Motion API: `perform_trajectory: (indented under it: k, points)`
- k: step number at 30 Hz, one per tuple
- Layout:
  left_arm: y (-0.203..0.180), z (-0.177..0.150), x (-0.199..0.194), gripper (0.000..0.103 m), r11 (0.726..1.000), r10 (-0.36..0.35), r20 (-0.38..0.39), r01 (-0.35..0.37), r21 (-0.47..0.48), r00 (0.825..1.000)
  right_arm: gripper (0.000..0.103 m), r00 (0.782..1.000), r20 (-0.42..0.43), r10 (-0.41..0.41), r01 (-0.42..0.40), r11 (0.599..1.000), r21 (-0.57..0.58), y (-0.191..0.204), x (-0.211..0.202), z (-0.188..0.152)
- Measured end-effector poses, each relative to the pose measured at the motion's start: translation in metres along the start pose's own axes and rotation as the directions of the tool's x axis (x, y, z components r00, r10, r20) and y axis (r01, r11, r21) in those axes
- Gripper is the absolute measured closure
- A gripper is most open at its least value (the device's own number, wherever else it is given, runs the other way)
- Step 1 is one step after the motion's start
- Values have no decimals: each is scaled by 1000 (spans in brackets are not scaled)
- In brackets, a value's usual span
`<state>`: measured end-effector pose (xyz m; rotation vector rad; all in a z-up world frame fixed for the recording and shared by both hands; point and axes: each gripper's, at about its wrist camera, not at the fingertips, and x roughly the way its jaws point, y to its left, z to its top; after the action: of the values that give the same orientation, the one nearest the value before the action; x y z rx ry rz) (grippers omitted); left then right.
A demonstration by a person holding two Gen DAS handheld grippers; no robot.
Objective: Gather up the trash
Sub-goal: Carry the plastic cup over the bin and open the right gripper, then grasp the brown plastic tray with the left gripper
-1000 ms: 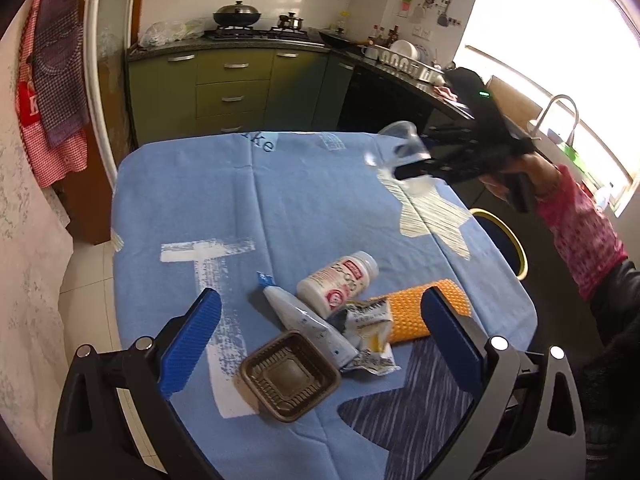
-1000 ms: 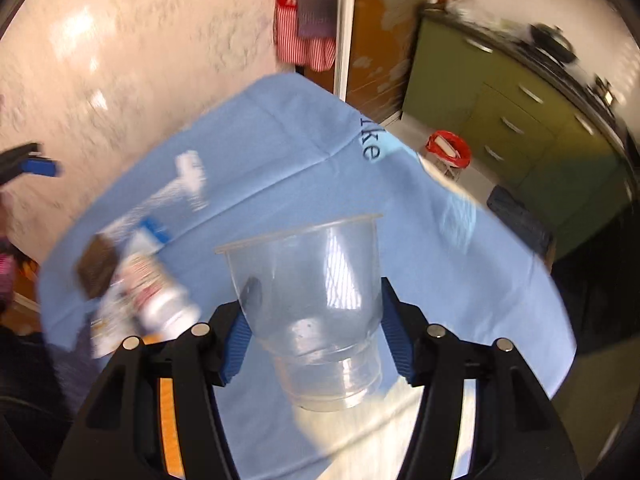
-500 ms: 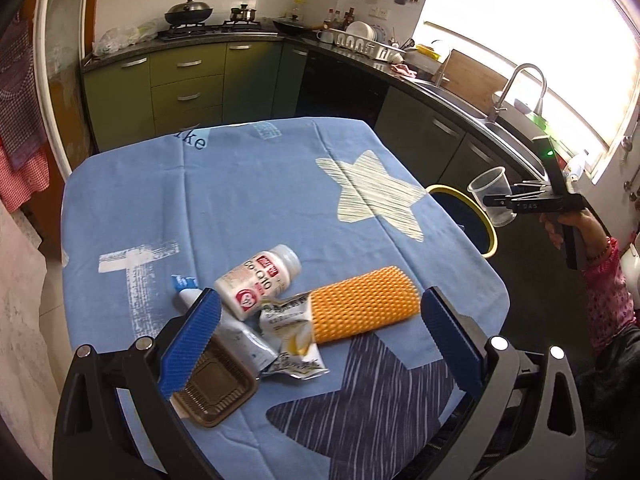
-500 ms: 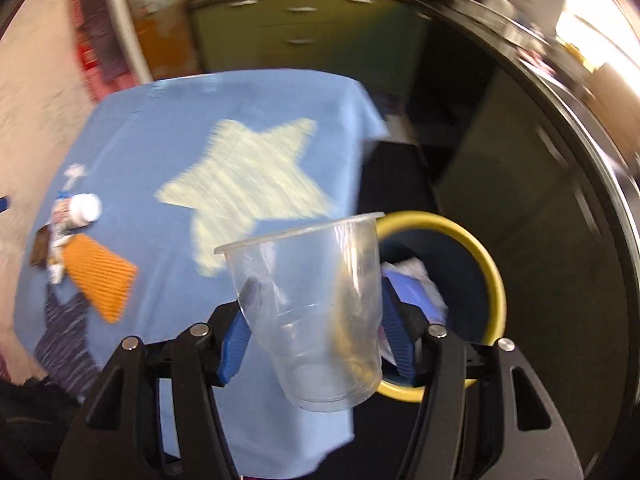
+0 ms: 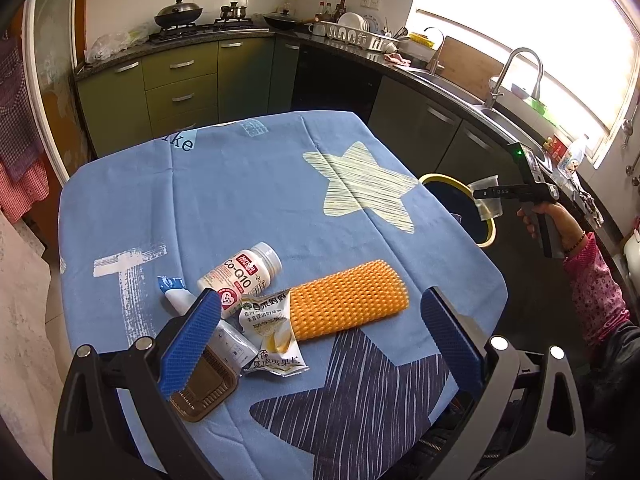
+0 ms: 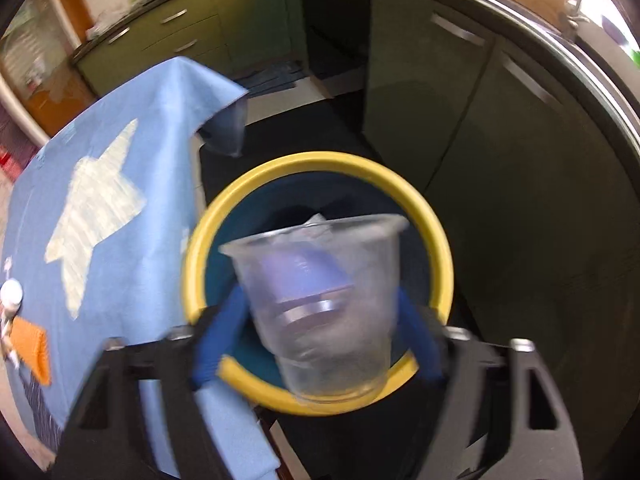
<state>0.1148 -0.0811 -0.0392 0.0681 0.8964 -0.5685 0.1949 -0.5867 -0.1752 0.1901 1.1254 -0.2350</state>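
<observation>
My right gripper (image 6: 320, 340) holds a clear plastic cup (image 6: 320, 304) over the yellow-rimmed bin (image 6: 436, 248) beside the table; the view is blurred, and the blue fingers (image 6: 218, 340) look spread wider than before beside the cup. The left wrist view shows that cup (image 5: 487, 200) and gripper (image 5: 480, 193) over the bin (image 5: 440, 178). My left gripper (image 5: 320, 340) is open and empty above the table's near edge. Under it lie a white pill bottle (image 5: 240, 274), an orange bumpy pad (image 5: 346, 298), a snack wrapper (image 5: 270, 336), a white tube (image 5: 224, 336) and a brown tray (image 5: 202, 388).
The table has a blue star-print cloth (image 5: 240, 192). Green and dark kitchen cabinets (image 5: 180, 88) run behind and to the right, with a sink and faucet (image 5: 516, 72). The bin stands on a dark floor between table and cabinets.
My right gripper carried the cup from over the table to above the bin, and its fingers seem to have spread. My left gripper view shifted slightly; the trash pile stayed put.
</observation>
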Motion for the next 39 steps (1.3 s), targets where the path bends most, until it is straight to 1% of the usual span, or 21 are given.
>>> perform_trajectory:
  k: [3, 7, 10, 12, 14, 16, 17, 19, 21, 22, 24, 28, 29, 30, 33, 36, 38, 39]
  points:
    - [-1, 1, 2, 5, 1000, 0, -2, 0, 4, 1000, 25, 999, 12, 35, -36, 999, 15, -1, -7, -1]
    - [1, 1, 2, 5, 1000, 6, -6, -6, -4, 1000, 25, 997, 43, 69, -69, 998, -7, 13, -23, -8]
    - [12, -1, 0, 5, 998, 35, -19, -36, -50, 999, 24, 991, 73, 109, -106, 993, -45, 29, -39, -15]
    - [24, -6, -2, 5, 992, 69, -41, -73, -103, 997, 25, 988, 87, 131, -125, 989, -74, 41, -48, -17]
    - [40, -15, -3, 5, 978, 109, -67, -119, -173, 992, 24, 983, 92, 161, -151, 982, -111, 55, -53, -17]
    - [56, -25, -1, 5, 957, 137, -93, -156, -245, 986, 24, 979, 92, 183, -169, 976, -140, 66, -58, -16]
    - [66, -33, 2, 5, 940, 152, -113, -179, -290, 982, 24, 977, 88, 192, -177, 972, -154, 70, -59, -13]
    - [79, -45, 9, 5, 908, 191, -153, -233, -347, 970, 24, 973, 83, 213, -196, 963, -183, 81, -60, -12]
    - [88, -56, 21, 5, 879, 210, -201, -275, -390, 957, 24, 970, 79, 230, -210, 956, -203, 89, -60, -12]
    - [90, -59, 25, 5, 868, 213, -211, -283, -407, 954, 24, 968, 75, 240, -219, 952, -213, 92, -59, -12]
    - [95, -64, 34, 5, 839, 236, -228, -316, -443, 945, 24, 965, 67, 252, -231, 946, -225, 99, -56, -12]
    - [98, -70, 45, 5, 794, 281, -245, -368, -483, 928, 24, 964, 43, 263, -246, 940, -238, 105, -51, -14]
    - [98, -72, 49, 5, 787, 281, -252, -373, -492, 926, 24, 963, 39, 266, -249, 938, -240, 105, -50, -14]
    - [97, -73, 53, 5, 786, 283, -256, -377, -490, 924, 24, 963, 38, 267, -250, 937, -242, 105, -50, -14]
    - [95, -74, 62, 5, 782, 309, -274, -407, -473, 911, 24, 962, 40, 269, -252, 937, -243, 104, -49, -14]
    - [100, -76, 68, 5, 770, 318, -284, -421, -480, 905, 23, 962, 40, 270, -253, 937, -240, 103, -48, -14]
    - [103, -77, 68, 8, 764, 331, -283, -432, -480, 900, 23, 962, 37, 270, -254, 937, -241, 103, -47, -14]
    - [104, -78, 68, 12, 764, 336, -284, -436, -476, 898, 23, 962, 35, 270, -254, 937, -242, 104, -46, -14]
